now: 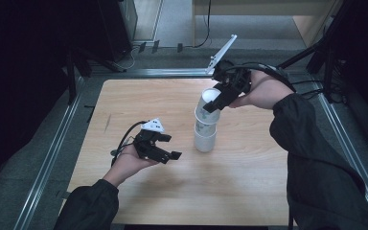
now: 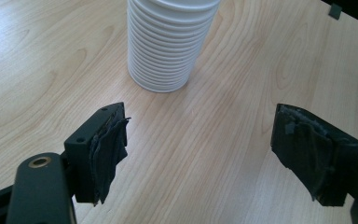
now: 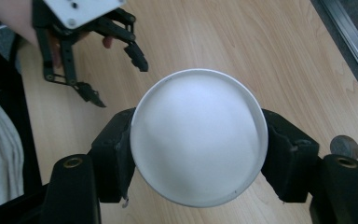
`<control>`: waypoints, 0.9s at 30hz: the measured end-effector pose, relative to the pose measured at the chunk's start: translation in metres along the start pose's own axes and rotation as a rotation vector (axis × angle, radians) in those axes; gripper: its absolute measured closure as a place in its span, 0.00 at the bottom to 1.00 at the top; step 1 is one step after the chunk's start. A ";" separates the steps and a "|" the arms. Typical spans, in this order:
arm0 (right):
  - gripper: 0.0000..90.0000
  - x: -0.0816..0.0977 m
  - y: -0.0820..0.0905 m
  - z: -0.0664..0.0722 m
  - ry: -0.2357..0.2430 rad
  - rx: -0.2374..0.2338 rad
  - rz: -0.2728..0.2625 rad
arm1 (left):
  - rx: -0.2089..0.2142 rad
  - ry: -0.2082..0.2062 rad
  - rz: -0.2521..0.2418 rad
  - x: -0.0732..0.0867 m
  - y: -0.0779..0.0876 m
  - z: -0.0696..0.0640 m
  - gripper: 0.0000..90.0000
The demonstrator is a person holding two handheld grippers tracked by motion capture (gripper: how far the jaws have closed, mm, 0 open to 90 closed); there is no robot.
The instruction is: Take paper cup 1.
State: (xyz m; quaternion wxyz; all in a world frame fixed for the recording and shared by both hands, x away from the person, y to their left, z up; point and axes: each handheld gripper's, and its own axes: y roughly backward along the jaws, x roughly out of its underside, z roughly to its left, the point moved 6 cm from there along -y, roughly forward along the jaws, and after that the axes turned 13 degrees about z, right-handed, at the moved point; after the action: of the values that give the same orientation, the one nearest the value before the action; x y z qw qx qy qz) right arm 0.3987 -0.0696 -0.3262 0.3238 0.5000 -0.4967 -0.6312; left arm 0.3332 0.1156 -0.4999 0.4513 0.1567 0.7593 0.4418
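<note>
White ribbed paper cup (image 1: pixel 207 106) tilted, clamped in right tool (image 1: pixel 216 102), left tool (image 1: pixel 165 146) apart, empty

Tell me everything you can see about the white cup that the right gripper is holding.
The white cup is a paper-looking cup with a rolled rim and a bare, empty inside. The right gripper clamps it from both sides just below the rim, black pads pressing its wall. It tilts, mouth toward the far left of the table in the high view, its base near or still in the top of the ribbed cup stack; I cannot tell which.
</note>
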 end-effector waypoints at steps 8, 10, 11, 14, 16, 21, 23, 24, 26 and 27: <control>0.39 0.021 0.019 0.028 0.042 -0.060 -0.061 | 0.036 0.009 -0.036 0.000 0.007 0.000 0.19; 0.39 0.025 0.018 0.030 0.049 -0.062 -0.070 | 0.039 -0.001 -0.033 -0.001 0.008 -0.001 0.19; 0.39 0.029 0.017 0.033 0.047 -0.071 -0.075 | 0.039 -0.014 -0.034 -0.002 0.009 -0.002 0.19; 0.39 0.045 0.004 0.042 0.053 -0.093 -0.114 | 0.060 -0.032 -0.045 -0.003 0.011 -0.007 0.17; 0.39 0.052 -0.005 0.045 0.051 -0.103 -0.118 | 0.071 -0.056 -0.049 -0.003 0.011 -0.011 0.16; 0.39 0.066 -0.025 0.051 0.038 -0.132 -0.145 | 0.087 -0.081 -0.042 -0.002 0.012 -0.016 0.14; 0.39 0.071 -0.035 0.054 0.033 -0.147 -0.167 | 0.081 -0.084 -0.044 -0.001 0.013 -0.017 0.14; 0.39 0.074 -0.041 0.056 0.030 -0.166 -0.184 | 0.082 -0.085 -0.043 0.000 0.013 -0.017 0.14; 0.39 0.077 -0.051 0.059 0.032 -0.173 -0.203 | 0.086 -0.083 -0.040 0.002 0.015 -0.018 0.14; 0.39 0.080 -0.062 0.062 0.028 -0.184 -0.226 | 0.087 -0.088 -0.041 0.006 0.017 -0.019 0.14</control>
State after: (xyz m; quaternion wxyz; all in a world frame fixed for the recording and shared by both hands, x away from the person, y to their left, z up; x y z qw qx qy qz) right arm 0.3218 -0.1046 -0.4091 0.3020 0.5295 -0.3730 -0.6994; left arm 0.3115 0.1187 -0.4854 0.4859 0.1797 0.7603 0.3917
